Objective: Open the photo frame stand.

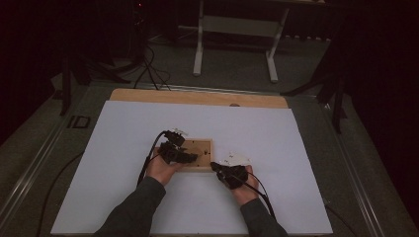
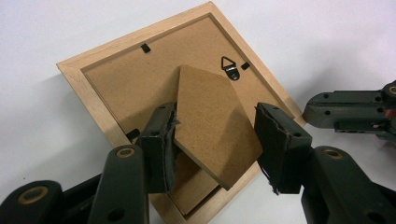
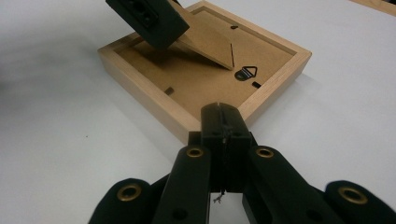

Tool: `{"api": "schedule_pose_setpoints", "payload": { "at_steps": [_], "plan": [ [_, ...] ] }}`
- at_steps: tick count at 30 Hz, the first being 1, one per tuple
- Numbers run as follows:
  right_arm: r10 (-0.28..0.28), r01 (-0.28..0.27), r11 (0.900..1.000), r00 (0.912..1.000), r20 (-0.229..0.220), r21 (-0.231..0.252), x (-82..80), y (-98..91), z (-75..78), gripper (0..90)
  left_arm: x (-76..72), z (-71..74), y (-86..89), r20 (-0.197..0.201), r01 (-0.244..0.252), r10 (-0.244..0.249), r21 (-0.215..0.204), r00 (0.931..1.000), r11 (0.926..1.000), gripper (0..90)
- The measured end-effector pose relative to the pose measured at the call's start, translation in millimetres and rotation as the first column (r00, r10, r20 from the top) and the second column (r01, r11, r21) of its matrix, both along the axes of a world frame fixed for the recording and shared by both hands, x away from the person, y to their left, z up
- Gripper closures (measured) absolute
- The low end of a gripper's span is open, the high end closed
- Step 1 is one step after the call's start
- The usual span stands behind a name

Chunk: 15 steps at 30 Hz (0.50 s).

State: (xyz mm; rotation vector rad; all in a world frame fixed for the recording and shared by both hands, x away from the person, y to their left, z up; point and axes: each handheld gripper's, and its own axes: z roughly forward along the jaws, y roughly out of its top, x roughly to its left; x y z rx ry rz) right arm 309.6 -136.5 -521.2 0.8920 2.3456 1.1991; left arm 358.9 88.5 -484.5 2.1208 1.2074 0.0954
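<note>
Two claws work at one wooden picture frame [image 1: 196, 154], which lies face down on the white-covered bench [image 1: 123, 133], its brown backing board up. The frame's hinged easel stand [image 2: 212, 123] is tilted up off that backing, hinged near the triangular hanger [image 2: 230, 66] and rising toward the left claw [image 2: 215, 149]. That stand sits between the left claw's jaws, its long axis running straight away from the claw toward the hanger; one jaw looks to be touching the stand's edge while the other stands apart from it, so the claw is half wide and grips nothing firmly. The left hand is plainly the nearer one to the stand. The right claw [image 3: 223, 122] is closed tight with nothing between its jaws, its tip just against the frame's near corner, as if to steady it. Closing on the stand would, I judge, need the left jaws to come square across its two long edges
</note>
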Motion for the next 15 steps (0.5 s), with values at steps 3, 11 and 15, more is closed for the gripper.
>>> {"api": "schedule_pose_setpoints", "payload": {
  "at_steps": [3,11,15],
  "plan": [
    [-0.001,0.001,1.0,1.0,0.003,0.002,-0.3,0.5,-0.3,89.7,-1.3,0.2,-1.4,0.021,0.0,0.0,0.017,0.9998,0.9999,51.7],
    [-0.015,0.015,0.9998,0.9999,-0.007,0.012,1.2,-1.9,-0.4,81.1,-4.8,1.7,-4.2,0.06,0.005,-0.007,0.041,0.9982,0.9992,51.9],
    [-0.013,0.013,0.9997,0.9997,-0.02,0.02,1.8,-2.9,-0.1,73.7,-7.1,2.4,-5.5,0.08,0.003,-0.007,0.049,0.9968,0.9988,51.9]
  ]
}}
